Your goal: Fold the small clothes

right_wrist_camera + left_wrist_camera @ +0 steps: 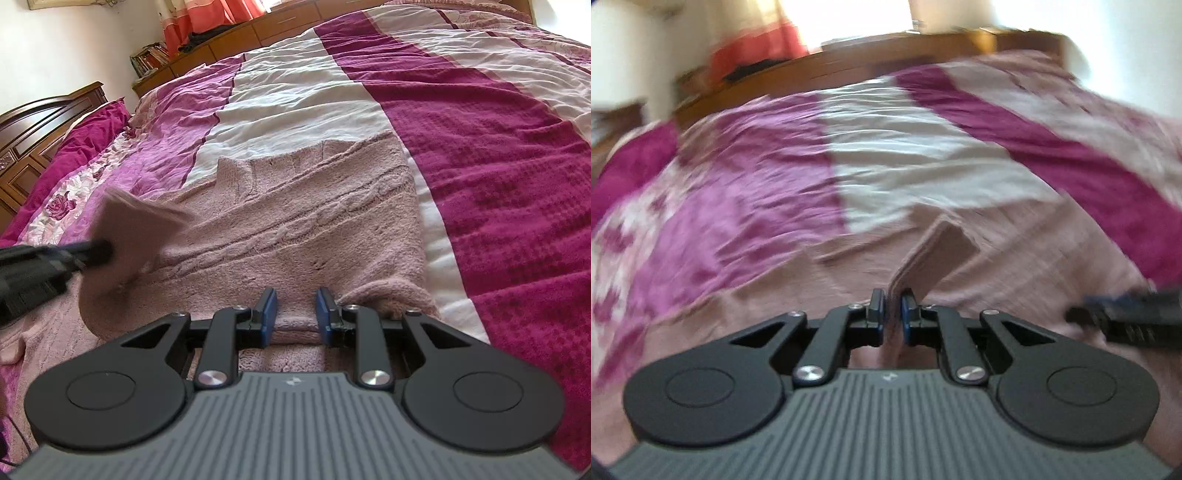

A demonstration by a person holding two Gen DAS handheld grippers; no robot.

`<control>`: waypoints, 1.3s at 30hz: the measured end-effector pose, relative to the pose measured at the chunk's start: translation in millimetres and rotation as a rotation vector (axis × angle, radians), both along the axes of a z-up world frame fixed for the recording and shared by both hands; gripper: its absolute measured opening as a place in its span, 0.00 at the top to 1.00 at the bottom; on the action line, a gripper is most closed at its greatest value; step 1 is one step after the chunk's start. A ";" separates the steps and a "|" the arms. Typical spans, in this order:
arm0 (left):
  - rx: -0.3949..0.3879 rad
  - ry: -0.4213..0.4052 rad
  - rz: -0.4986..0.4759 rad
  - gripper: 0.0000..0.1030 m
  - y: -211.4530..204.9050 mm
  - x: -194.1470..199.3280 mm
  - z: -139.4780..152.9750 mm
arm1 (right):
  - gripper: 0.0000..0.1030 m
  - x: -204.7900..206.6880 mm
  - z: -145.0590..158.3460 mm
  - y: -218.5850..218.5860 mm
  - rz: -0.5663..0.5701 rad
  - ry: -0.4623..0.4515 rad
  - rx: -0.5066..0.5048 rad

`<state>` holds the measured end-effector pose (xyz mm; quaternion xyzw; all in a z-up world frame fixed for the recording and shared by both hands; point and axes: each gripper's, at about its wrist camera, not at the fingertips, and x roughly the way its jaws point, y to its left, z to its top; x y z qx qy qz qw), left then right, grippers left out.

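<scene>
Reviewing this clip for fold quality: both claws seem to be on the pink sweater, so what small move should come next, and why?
Probably lift the left claw and carry its pinched flap across the pink knitted sweater. Its jaws are shut on a raised fold, while the right claw grips the near edge, anchoring the garment on the striped quilt.

Sweater [295, 221] on bedspread [480, 147]; headboard [37, 122] left.

one pink sweater [295, 221], two tools (left [892, 306], right [294, 306]), one striped bedspread [480, 166].
</scene>
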<state>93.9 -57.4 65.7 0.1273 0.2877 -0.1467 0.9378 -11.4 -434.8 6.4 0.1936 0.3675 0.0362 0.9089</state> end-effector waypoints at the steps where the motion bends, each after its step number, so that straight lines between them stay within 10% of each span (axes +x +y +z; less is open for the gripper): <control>1: -0.027 0.007 0.034 0.89 9.7 2.9 2.9 | 0.71 -0.5 0.2 0.0 -0.001 0.000 0.000; 8: -0.089 0.048 0.199 0.86 63.1 8.0 5.0 | 0.71 0.1 -0.2 0.3 -0.001 0.000 -0.005; 15: -0.102 0.136 0.314 0.53 98.7 3.4 -8.2 | 0.71 0.3 0.1 0.9 -0.002 0.000 -0.005; 39: -0.092 0.249 0.439 0.43 135.7 5.8 -29.9 | 0.62 -15.4 14.1 -2.6 -0.016 0.007 -0.028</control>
